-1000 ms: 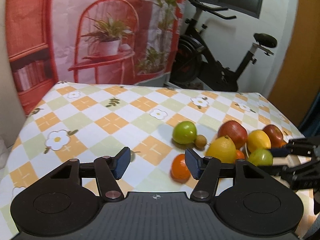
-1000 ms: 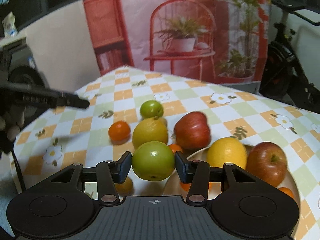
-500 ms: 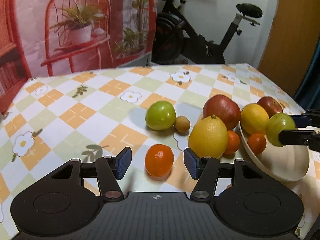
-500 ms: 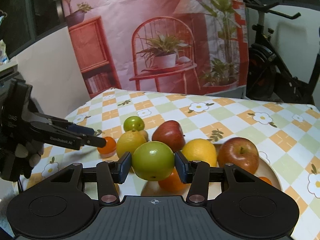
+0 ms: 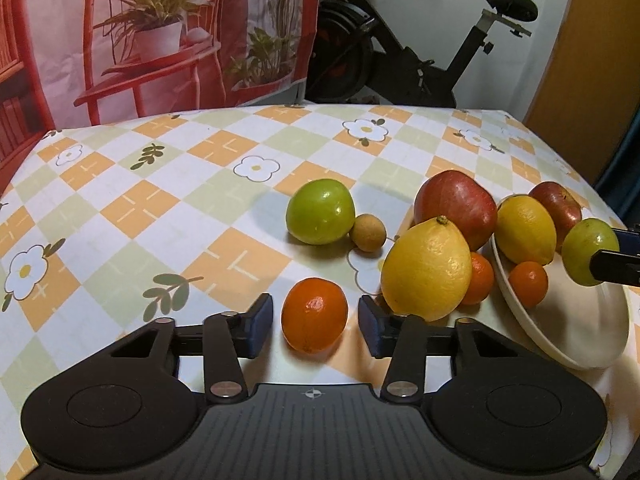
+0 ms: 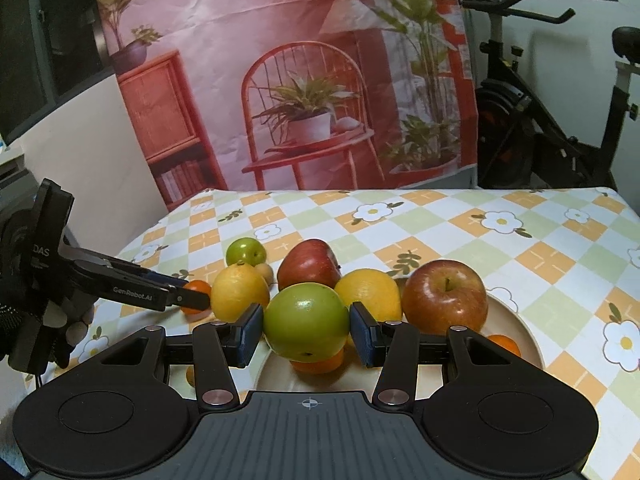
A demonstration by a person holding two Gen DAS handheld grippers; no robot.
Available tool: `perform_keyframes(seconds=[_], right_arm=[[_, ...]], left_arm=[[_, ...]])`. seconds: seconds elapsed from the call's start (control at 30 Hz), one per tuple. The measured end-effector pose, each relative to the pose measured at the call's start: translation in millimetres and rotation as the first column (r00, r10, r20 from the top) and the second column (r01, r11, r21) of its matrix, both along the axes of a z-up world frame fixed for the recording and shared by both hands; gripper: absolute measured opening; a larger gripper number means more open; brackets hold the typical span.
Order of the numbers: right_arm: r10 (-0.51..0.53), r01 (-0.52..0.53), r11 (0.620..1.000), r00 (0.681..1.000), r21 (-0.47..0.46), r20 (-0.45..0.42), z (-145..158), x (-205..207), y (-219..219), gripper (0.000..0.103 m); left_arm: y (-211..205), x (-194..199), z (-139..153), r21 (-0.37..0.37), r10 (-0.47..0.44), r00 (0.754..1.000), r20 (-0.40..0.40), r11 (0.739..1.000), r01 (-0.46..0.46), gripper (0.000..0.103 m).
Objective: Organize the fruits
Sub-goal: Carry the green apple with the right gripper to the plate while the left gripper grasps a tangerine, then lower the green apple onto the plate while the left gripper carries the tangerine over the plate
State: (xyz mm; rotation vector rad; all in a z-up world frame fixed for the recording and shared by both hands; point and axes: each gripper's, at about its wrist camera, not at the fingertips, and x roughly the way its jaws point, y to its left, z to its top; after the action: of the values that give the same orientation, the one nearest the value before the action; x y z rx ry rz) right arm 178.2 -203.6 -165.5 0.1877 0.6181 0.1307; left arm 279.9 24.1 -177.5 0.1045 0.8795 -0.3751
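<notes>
Fruits are seen gathered around a cream plate point(image 5: 592, 344) on a table covered with a checked, flower-printed cloth point(image 5: 168, 200). A green apple point(image 6: 306, 322) is clamped between the pads of the right gripper point(image 6: 307, 334) and held above the plate's near side. On the plate, a red apple point(image 6: 445, 296), a yellow lemon point(image 6: 370, 294) and a small orange point(image 6: 505, 344) are visible, with another orange point(image 6: 318, 364) partly hidden under the held apple. Just left of the plate, a large lemon point(image 5: 426, 268), a second red apple point(image 5: 454, 206) and a small orange fruit point(image 5: 479, 278) are pressed close together. Farther left of the plate, a second green apple point(image 5: 321, 211) is touched by a small tan fruit point(image 5: 368, 232). A mandarin point(image 5: 314, 314) lies on the cloth to the plate's left, flanked by the spread pads of the left gripper point(image 5: 315, 326), which are apart from its skin on both sides, so nothing is gripped. An exercise bike point(image 5: 400, 56) and a printed backdrop point(image 5: 160, 32) are seen beyond the table.
</notes>
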Motion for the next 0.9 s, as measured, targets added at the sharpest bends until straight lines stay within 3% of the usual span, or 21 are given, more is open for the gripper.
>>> perform_keyframes(seconds=[0.9], right_arm=[[-0.048, 0.047, 0.998, 0.998, 0.032, 0.026, 0.2, -14.9, -13.4, 0.044]], left_arm=[[-0.5, -23.2, 20.3, 0.014, 0.030, 0.999, 0.044, 0.999, -0.031, 0.037]])
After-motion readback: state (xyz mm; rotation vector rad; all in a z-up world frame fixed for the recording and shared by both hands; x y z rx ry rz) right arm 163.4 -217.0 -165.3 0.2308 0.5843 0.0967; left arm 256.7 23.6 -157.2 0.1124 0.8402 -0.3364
